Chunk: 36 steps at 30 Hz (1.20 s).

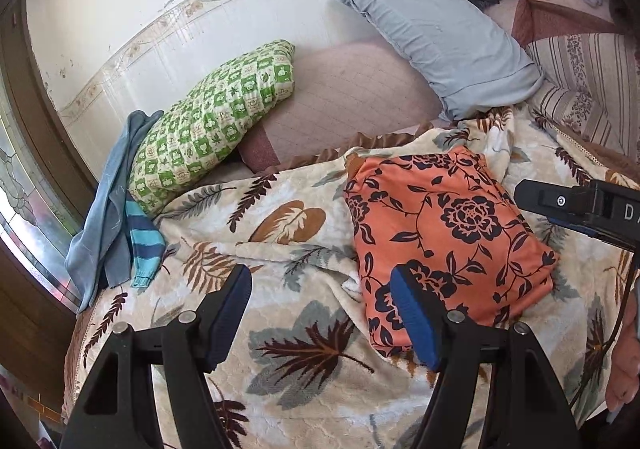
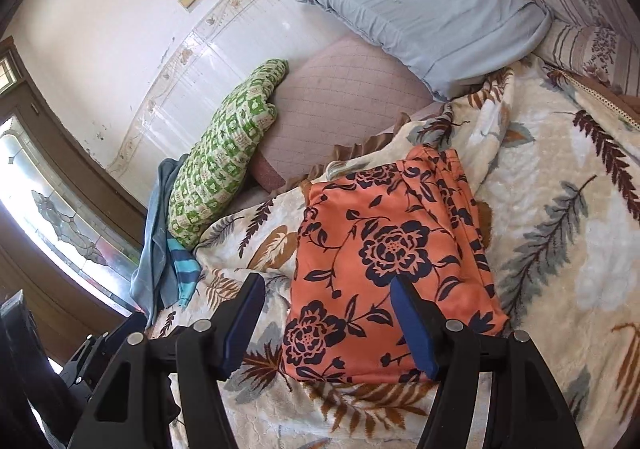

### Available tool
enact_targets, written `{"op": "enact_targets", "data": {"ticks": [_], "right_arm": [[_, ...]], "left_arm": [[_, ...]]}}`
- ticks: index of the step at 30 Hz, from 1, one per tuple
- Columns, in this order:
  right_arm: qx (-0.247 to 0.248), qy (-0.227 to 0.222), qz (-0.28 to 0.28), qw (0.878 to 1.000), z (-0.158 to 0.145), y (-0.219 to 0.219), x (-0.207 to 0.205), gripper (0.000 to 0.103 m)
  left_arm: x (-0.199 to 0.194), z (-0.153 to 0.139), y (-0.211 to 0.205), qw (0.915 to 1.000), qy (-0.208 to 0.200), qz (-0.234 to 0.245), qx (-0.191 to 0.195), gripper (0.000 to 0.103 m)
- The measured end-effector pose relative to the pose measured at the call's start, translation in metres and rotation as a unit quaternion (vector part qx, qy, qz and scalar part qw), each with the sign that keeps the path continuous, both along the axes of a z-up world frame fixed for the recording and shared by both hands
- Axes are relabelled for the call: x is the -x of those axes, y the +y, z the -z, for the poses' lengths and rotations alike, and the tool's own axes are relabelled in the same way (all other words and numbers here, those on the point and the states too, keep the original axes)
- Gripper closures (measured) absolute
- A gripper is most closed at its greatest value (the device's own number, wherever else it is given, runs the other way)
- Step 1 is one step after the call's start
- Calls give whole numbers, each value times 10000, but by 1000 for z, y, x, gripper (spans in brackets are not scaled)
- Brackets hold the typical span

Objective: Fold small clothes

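While the folded orange floral garment [image 1: 448,233] lies on the leaf-print blanket [image 1: 304,345], we hold left gripper [image 1: 328,321] and right gripper [image 2: 332,325] apart, empty, garment at one o'clock.

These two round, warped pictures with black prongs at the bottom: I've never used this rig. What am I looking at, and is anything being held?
No robot arm here: a person carries a two-finger gripper in each hand, each with a wide-angle camera looking along its fingers. The black prongs with blue pads are those fingers. One picture looks from the left gripper, the other from the right gripper; the right one also pokes into the left view's edge. Below lies a bed under a leaf-patterned blanket. On it rests an orange flowered garment, folded into a neat rectangle. Farther back are a green checked pillow, a grey-blue pillow, and blue clothes by the window. Both grippers are open and hold nothing.
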State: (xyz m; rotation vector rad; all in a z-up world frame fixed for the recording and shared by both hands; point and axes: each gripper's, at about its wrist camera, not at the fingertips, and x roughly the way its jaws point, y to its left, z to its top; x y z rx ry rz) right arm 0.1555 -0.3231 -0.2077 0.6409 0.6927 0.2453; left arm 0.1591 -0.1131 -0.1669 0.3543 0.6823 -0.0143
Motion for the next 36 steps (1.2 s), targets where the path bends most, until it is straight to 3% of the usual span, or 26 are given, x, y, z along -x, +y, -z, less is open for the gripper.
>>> {"op": "enact_targets", "data": {"ticks": [6, 10, 12, 16, 17, 19, 22, 27, 30, 34, 36], "right_arm": [[-386, 262, 65, 9989, 25, -29, -8, 34], [-1131, 302, -414, 9923, 39, -46, -16, 41], [-1031, 539, -525, 9918, 47, -44, -22, 50], [-636, 1172, -647, 9890, 67, -35, -36, 51], [-477, 1532, -678, 9847, 79, -31, -42, 52], [-190, 2239, -691, 9720, 107, -25, -51, 67], [-240, 2195, -765, 9723, 103, -28, -56, 70], [-1181, 1564, -557, 9790, 91, -51, -60, 70], [-1048, 1228, -178, 9867, 79, -61, -65, 70], [-1426, 1269, 45, 9816, 84, -76, -71, 70], [-1470, 1247, 59, 9812, 83, -80, -72, 69]], "left_arm": [[-19, 30, 7, 9974, 519, -149, 475, 30], [-34, 54, 8, 9914, 927, -217, 897, 30], [-41, 65, 6, 9904, 1013, -252, 912, 30], [-55, 88, 6, 9875, 1208, -353, 952, 30], [-59, 97, 6, 9858, 1364, -397, 892, 30], [-66, 117, 8, 9808, 1727, -426, 793, 29], [-65, 117, 13, 9810, 1631, -382, 974, 28], [-76, 87, 14, 9862, 1260, -342, 1015, 28], [-91, 71, 12, 9879, 1100, -339, 1037, 28], [-115, 67, 6, 9890, 1033, -382, 992, 28], [-129, 78, 1, 9857, 1247, -318, 1088, 24]]}}
